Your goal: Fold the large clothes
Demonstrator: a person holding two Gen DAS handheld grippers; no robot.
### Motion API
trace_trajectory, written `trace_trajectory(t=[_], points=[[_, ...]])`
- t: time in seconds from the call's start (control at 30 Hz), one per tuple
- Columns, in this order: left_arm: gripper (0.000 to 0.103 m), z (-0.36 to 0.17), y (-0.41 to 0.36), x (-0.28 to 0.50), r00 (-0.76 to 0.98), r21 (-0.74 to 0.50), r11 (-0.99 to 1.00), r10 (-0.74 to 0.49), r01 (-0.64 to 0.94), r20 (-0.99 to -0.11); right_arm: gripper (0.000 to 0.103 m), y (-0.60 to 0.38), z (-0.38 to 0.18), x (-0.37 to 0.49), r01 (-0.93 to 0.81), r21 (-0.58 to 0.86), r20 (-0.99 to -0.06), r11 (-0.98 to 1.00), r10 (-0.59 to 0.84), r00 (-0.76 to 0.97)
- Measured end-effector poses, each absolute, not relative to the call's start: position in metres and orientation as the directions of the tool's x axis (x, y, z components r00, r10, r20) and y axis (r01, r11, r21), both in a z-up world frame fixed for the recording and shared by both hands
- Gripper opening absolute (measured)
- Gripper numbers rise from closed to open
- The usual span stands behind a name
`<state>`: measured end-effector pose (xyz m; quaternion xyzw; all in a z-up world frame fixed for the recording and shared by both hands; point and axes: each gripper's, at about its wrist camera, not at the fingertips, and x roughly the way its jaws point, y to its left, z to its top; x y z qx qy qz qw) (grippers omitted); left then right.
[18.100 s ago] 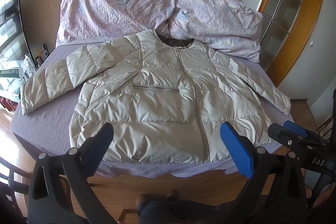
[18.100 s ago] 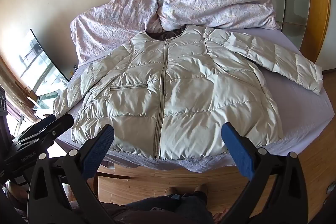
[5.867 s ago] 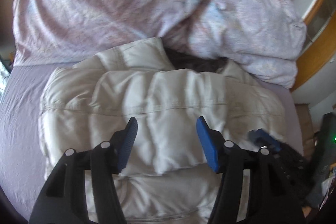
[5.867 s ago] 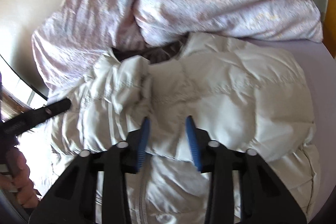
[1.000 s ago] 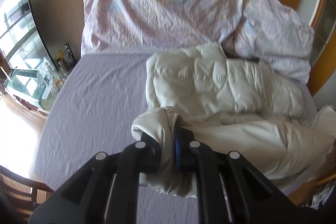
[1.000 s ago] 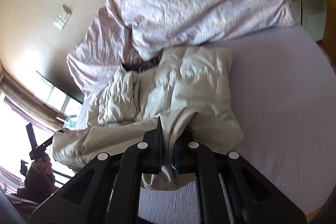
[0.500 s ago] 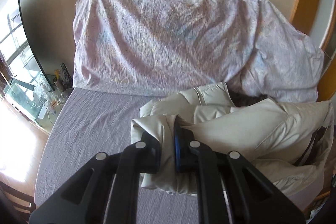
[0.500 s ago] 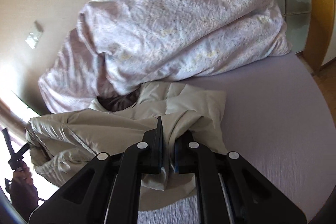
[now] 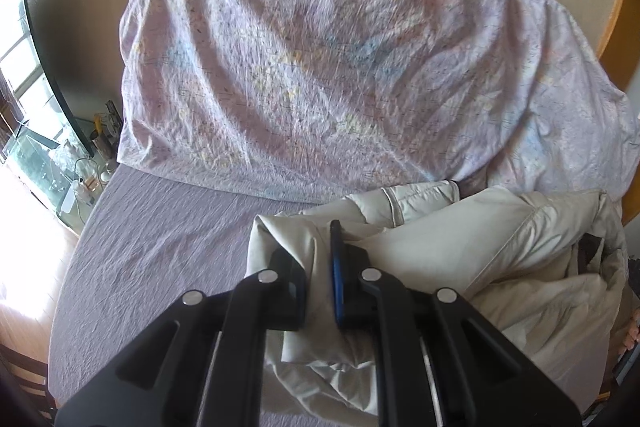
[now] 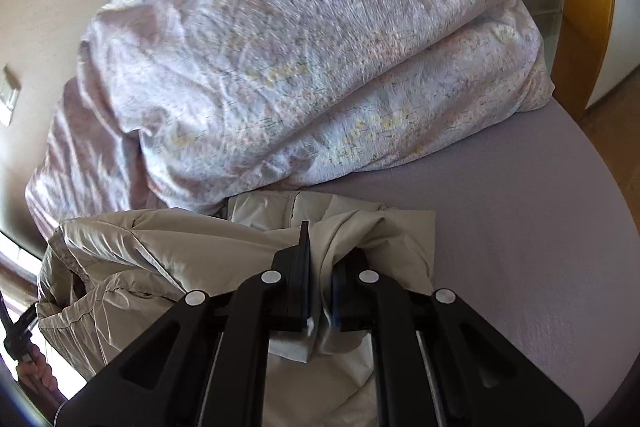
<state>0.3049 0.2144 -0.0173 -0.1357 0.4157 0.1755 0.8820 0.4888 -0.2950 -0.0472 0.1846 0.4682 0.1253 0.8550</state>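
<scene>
The heaped duvet [image 9: 320,75] walls off the bed's head. Left of it bare sheet [image 9: 160,247] lies open; right of it [image 10: 520,227] likewise. The jacket [image 9: 480,247] bunches just below it.

We see the bed [image 9: 160,239] under a lilac sheet; a crumpled floral duvet [image 9: 320,79] fills the upper frame, and the beige padded jacket [image 9: 480,259] lies bunched at lower right.

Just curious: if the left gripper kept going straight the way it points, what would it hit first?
Probably the jacket its fingers already pinch, bunched just ahead; beyond that, the flowered duvet. Depth is hard to judge.
</scene>
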Motion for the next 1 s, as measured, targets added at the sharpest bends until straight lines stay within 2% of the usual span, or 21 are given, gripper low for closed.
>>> trace_trajectory(t=[0.53, 0.77, 0.9, 1.0], points=[[0.014, -0.09, 0.233, 0.379, 0.472, -0.06, 0.864, 0.214, -0.5, -0.855, 0.008, -0.27, -0.114, 0.552, 0.048, 0.427, -0.825, 0.903, 0.368, 0.429], [0.016, -0.108, 0.234, 0.393, 0.451, -0.049, 0.863, 0.214, -0.503, -0.866, 0.013, -0.266, -0.129, 0.561, 0.067, 0.445, -0.837, 0.893, 0.389, 0.384], [0.023, -0.106, 0.239, 0.394, 0.447, -0.081, 0.856, 0.184, -0.51, -0.875, 0.016, -0.28, -0.125, 0.562, 0.096, 0.504, -0.822, 0.858, 0.443, 0.357], [0.031, -0.1, 0.242, 0.392, 0.46, -0.105, 0.859, 0.162, -0.501, -0.873, 0.022, -0.298, -0.114, 0.556, 0.121, 0.561, -0.792, 0.819, 0.488, 0.367]])
